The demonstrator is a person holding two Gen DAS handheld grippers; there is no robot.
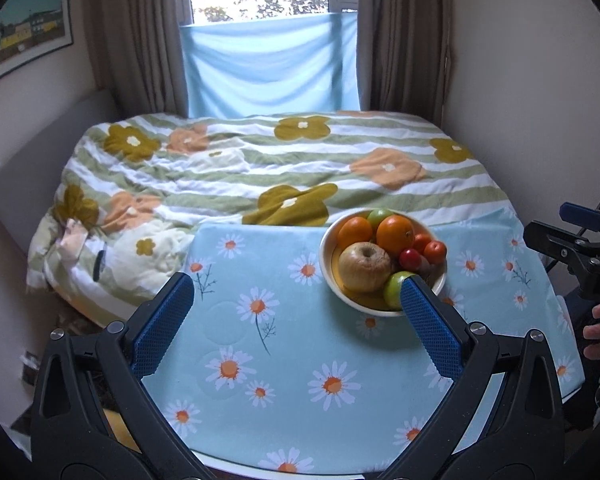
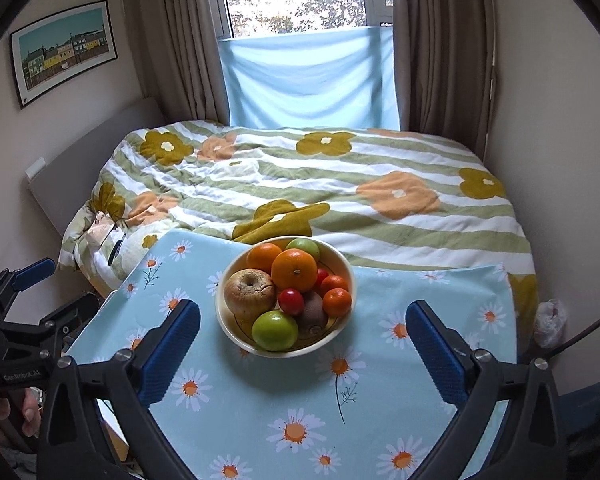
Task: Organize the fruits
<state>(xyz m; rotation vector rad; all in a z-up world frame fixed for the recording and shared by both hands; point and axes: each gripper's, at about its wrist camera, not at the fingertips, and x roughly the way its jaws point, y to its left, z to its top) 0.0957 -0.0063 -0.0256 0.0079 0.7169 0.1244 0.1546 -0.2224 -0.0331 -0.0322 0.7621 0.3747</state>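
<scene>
In the left wrist view, a framed picture of coloured houses (image 1: 26,24) is seen at the upper left of the frame, on the wall. Below it a bed (image 1: 260,168) with a striped, flowered quilt fills the middle of the frame, and brown curtains (image 1: 140,32) flank a window whose lower part is covered by a pale blue cloth (image 1: 270,68). The left hand-held gripper (image 1: 296,292) is seen at the lower centre with its jaws spread wide and nothing between its blue pads; only the tabletop (image 1: 260,360), covered in a light blue daisy-print cloth, shows in the gap. To the right of centre a cream bowl (image 1: 326,264) is placed on the tabletop near its far edge. The bowl is filled with fruit: a wrinkled brown apple (image 1: 364,266), two oranges (image 1: 394,234), a small red fruit (image 1: 410,259) and a green apple (image 1: 392,290), which is partly covered by the right-hand pad.

In the right wrist view, the left hand-held gripper is seen again at the left edge, gripped by a hand (image 2: 24,412). The right hand-held gripper (image 2: 302,320) is shown at the lower centre, its jaws fully apart and empty. The bowl is framed between its two pads, beyond them and untouched. A kiwi (image 2: 314,312) and small tangerines (image 2: 336,302) are visible on the bowl's right side.
</scene>
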